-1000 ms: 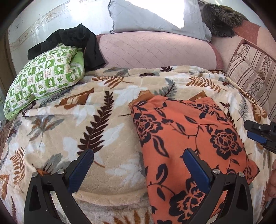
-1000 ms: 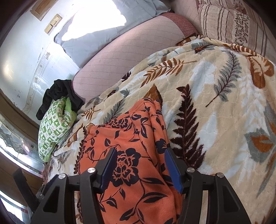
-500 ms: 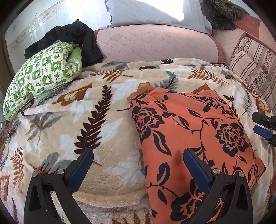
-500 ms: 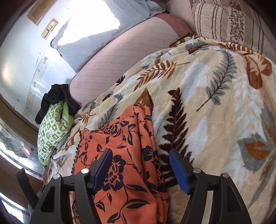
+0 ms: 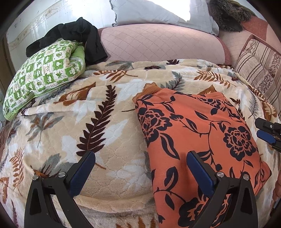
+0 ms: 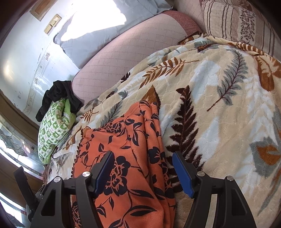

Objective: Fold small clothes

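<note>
- At the far left I see a green-and-white patterned quilted pillow (image 5: 42, 73) on the bed, with a crumpled black garment (image 5: 77, 35) draped over its far end.
- A plush cream blanket printed with brown and grey fern leaves (image 5: 105, 126) covers the bed in front of me; a pink quilted bolster (image 5: 158, 43) lies along its far edge with a pale blue-grey pillow (image 5: 158, 12) behind it.
- My left gripper (image 5: 140, 168) hangs with its blue-padded jaws wide apart and nothing pinched; its left finger is over bare blanket, its right finger over the garment.
- The folded orange fleece garment with a black flower print (image 5: 193, 133) lies on the blanket, right of centre in the left view, its stacked edges along its right side.
- My right gripper (image 6: 142, 170) is spread, straddling the garment's layered right edge; the pads are not pressing the cloth.
- A brown-striped cushion (image 6: 237, 21) sits at the far right.
</note>
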A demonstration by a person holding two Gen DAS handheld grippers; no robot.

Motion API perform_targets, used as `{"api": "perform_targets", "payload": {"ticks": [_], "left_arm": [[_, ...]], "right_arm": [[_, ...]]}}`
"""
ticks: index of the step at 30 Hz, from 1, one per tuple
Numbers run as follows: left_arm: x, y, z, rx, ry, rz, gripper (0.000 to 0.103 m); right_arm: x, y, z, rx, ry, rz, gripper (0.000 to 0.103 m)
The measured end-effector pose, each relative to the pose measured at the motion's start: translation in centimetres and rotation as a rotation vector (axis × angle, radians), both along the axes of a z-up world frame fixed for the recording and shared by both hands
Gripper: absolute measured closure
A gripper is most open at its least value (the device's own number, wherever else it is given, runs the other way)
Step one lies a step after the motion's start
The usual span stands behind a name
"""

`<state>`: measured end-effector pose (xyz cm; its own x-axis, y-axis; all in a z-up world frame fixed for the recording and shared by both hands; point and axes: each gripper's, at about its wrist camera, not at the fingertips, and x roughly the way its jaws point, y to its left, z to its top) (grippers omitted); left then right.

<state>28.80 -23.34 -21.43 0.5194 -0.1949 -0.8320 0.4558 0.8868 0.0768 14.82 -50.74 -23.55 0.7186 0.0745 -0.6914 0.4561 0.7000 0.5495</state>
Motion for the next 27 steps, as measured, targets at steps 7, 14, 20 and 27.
{"api": "perform_targets", "payload": {"ticks": [7,14,20,27], "left_arm": [[0.0,-0.3,-0.3,-0.002,0.011,-0.003,0.0],[1.1,0.5,-0.7,-0.119,0.132,-0.003,0.0],[2.1,0.9,-2.5,-0.186,0.267,-0.009,0.0],[2.2,0.0,-4.7,-0.243,0.418,-0.064,0.0]], "right_arm": [[0.1,-0.2,-0.4,0.015,0.01,0.011,0.031],[0.5,-1.0,-2.0,0.108,0.034,0.024,0.031],[0.6,-1.7,-3.0,0.16,0.052,0.015,0.031],[1.0,-2.2,-5.1,0.284,0.048,0.004,0.024]]}}
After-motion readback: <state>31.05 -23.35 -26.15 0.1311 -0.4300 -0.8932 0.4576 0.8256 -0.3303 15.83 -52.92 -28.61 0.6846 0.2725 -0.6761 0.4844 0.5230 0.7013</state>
